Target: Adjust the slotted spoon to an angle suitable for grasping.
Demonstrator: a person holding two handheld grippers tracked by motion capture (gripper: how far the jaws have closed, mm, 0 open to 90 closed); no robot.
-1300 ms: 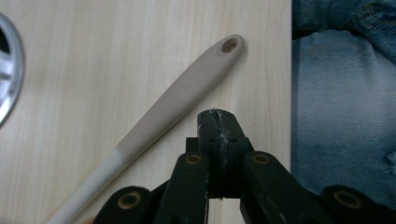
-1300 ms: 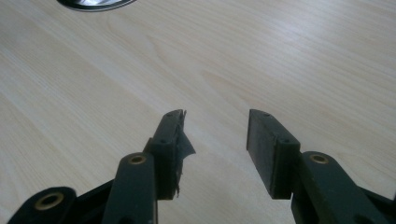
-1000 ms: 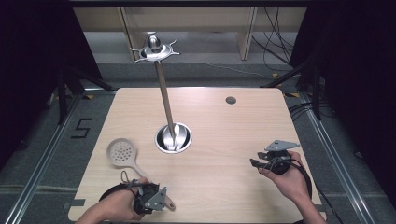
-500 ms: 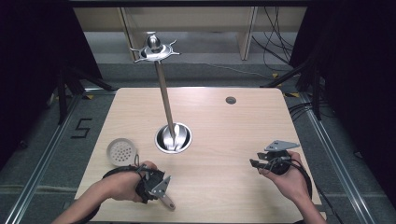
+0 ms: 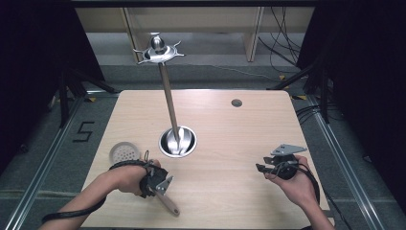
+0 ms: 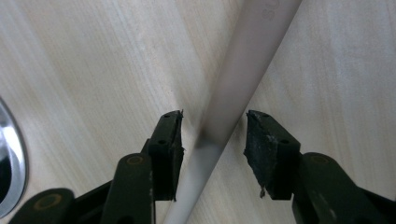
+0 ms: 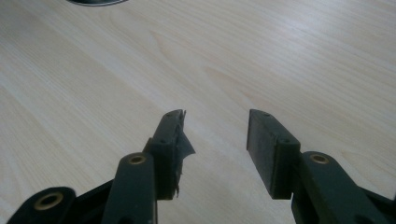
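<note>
A skimmer with a pale perforated head [image 5: 124, 152] lies on the wooden table [image 5: 230, 134] at the front left. Its long handle [image 5: 168, 203] runs toward the front edge. My left gripper [image 5: 160, 184] is low over that handle. In the left gripper view the handle [image 6: 243, 70] passes between the jaws of the left gripper [image 6: 214, 126] with a gap on each side; the jaws have just been closing. My right gripper [image 5: 262, 167] rests at the front right, and in its own view the right gripper [image 7: 215, 123] is open over bare wood.
A tall metal stand rises from a round shiny base [image 5: 177, 141] at the table's middle, with a thin pole [image 5: 168, 103] and a hooked crown [image 5: 158, 50]. A small dark grommet [image 5: 236, 102] sits at the far right. Dark floor and cables surround the table.
My left hand has moved from the front edge up along the skimmer's handle toward its head. The right hand has stayed where it was.
</note>
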